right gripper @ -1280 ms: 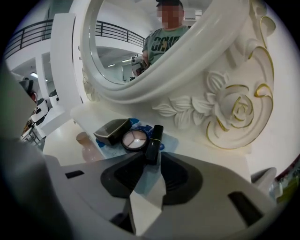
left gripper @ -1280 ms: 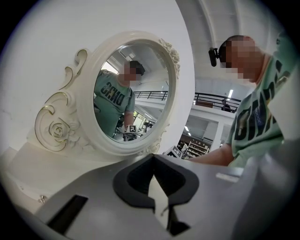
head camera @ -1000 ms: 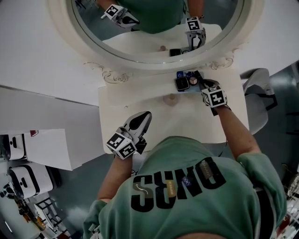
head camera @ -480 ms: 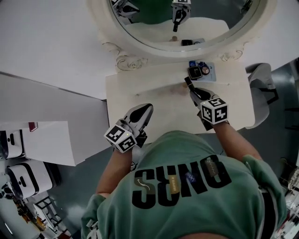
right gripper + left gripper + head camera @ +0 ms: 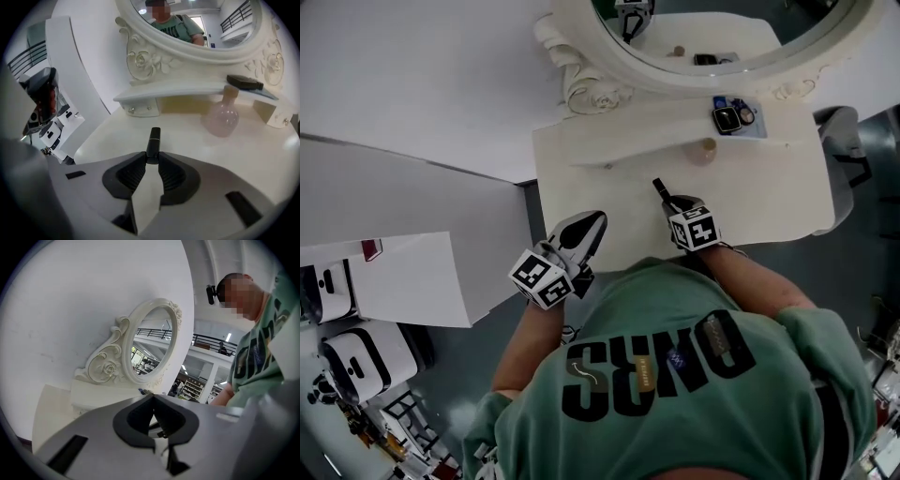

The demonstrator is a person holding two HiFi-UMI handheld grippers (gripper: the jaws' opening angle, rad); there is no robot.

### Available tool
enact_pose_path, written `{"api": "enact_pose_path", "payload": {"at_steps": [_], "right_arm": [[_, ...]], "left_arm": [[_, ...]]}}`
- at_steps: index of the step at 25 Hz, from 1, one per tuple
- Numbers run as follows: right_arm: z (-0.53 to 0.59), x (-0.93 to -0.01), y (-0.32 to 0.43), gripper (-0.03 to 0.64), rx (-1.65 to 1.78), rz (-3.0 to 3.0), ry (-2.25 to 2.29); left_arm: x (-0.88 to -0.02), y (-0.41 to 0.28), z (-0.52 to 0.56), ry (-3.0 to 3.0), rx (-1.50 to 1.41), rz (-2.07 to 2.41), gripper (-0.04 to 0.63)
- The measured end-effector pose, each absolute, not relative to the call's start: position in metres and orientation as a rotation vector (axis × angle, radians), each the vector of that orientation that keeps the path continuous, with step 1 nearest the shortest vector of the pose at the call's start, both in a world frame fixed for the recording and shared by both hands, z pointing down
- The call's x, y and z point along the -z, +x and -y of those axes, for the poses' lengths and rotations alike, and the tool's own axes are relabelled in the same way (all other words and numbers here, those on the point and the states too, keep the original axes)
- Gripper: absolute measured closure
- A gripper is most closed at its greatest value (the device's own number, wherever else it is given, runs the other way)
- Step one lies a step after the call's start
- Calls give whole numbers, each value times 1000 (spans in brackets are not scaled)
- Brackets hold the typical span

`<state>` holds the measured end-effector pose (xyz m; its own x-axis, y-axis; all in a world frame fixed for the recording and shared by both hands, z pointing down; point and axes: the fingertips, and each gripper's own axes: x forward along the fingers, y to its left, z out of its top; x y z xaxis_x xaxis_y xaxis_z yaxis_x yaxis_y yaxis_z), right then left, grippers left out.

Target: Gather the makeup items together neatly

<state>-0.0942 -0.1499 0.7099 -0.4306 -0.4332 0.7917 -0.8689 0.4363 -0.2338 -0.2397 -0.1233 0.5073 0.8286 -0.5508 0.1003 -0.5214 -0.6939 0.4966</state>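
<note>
Black tube point(image 5: 660, 188) | clamped in right tongs point(image 5: 667, 200) | withdrawn from shelf point(image 5: 619, 156)

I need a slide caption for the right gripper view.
Right gripper, jaws shut on a slim black tube, over the white vanity table; a pink bottle stands beyond.

Flat, dim light leaves the head view grey and low in contrast, with a soft shadow under the shelf point(image 5: 656, 133). Both gripper views bow at the rims and fall to black in the corners. The left gripper point(image 5: 153, 397) and right gripper point(image 5: 153, 157) sit blurred along the bottom of frame, while the black tube point(image 5: 153, 139) stays fairly sharp. The wall point(image 5: 93, 296) glows bright at upper left.
</note>
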Motion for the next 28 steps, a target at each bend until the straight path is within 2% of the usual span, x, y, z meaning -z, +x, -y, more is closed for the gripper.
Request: {"api": "enact_pose_path", "payload": {"at_steps": [6, 9, 13, 20, 28], "right_arm": [[124, -746, -121, 535, -995, 1974, 1083], [124, -739, -131, 476, -1074, 1988, 1048], [148, -700, -117, 464, -1014, 2045, 1074], [229, -595, -28, 465, -665, 2203, 1301], [297, -556, 106, 465, -429, 2154, 1372]], "left_arm": [[-523, -256, 110, 2460, 71, 785, 586], [-519, -264, 105, 2466, 103, 791, 586], [-510, -276, 105, 2481, 162, 814, 586], [-499, -271, 114, 2498, 194, 837, 586], [-479, -193, 152, 2530, 166, 822, 586]]}}
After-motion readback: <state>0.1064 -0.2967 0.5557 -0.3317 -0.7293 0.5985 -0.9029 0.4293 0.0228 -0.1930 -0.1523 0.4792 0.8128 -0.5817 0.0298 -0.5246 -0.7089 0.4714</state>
